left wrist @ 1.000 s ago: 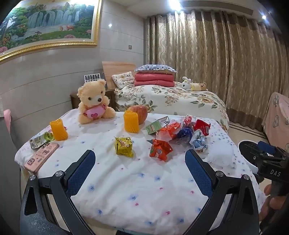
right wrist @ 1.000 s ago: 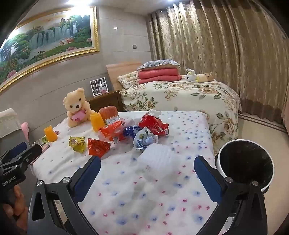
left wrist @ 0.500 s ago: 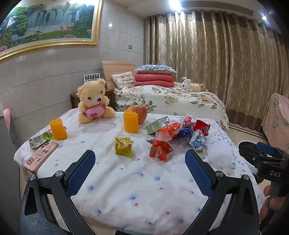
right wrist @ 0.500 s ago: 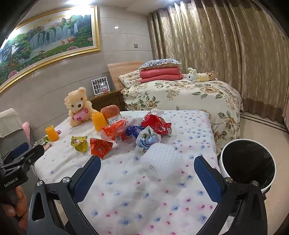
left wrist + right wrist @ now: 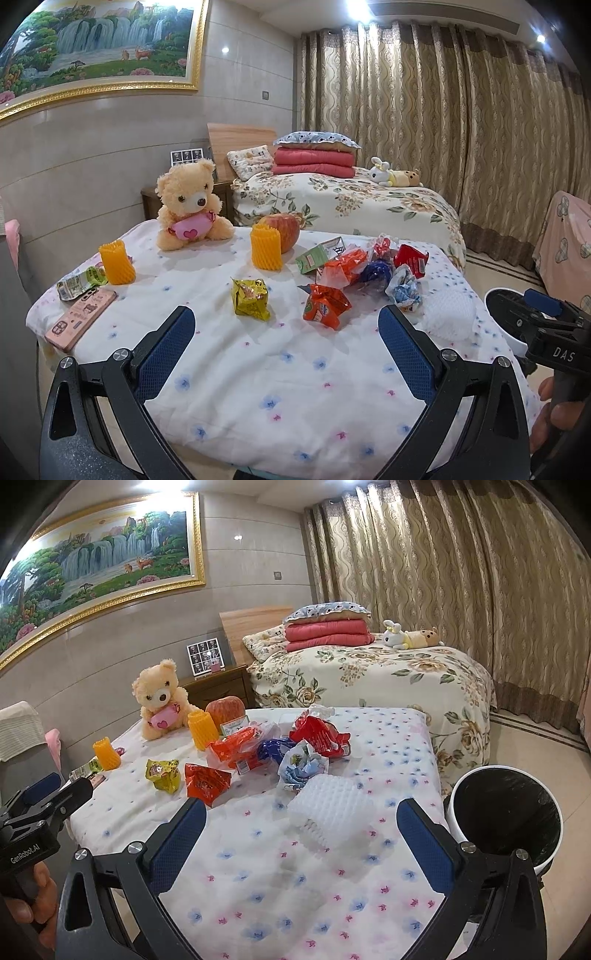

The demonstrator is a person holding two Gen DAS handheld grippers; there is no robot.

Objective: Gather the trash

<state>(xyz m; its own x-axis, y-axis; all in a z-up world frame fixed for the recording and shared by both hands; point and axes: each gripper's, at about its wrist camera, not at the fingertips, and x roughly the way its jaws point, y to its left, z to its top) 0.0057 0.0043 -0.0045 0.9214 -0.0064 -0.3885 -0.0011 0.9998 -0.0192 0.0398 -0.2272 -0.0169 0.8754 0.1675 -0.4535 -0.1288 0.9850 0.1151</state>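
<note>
Crumpled wrappers lie on a flowered tablecloth (image 5: 258, 369): a yellow one (image 5: 250, 298), an orange one (image 5: 325, 304), a blue-white one (image 5: 402, 288), and a red, blue and orange pile (image 5: 369, 262). A white foam net (image 5: 328, 808) lies nearest my right gripper (image 5: 303, 834), which is open and empty just before it. My left gripper (image 5: 286, 339) is open and empty, short of the yellow wrapper. A black-lined white bin (image 5: 506, 816) stands on the floor at the right.
A teddy bear (image 5: 188, 206), an apple (image 5: 282, 230), two orange foam sleeves (image 5: 266, 251) (image 5: 116, 262), a green carton (image 5: 314, 258), a pink phone (image 5: 81, 323) and a green pouch (image 5: 79, 282) are on the table. A bed (image 5: 351, 199) stands behind.
Both grippers have edged slightly forward and toward the table; the foam net looms larger in the right wrist view. Nothing was gripped.
</note>
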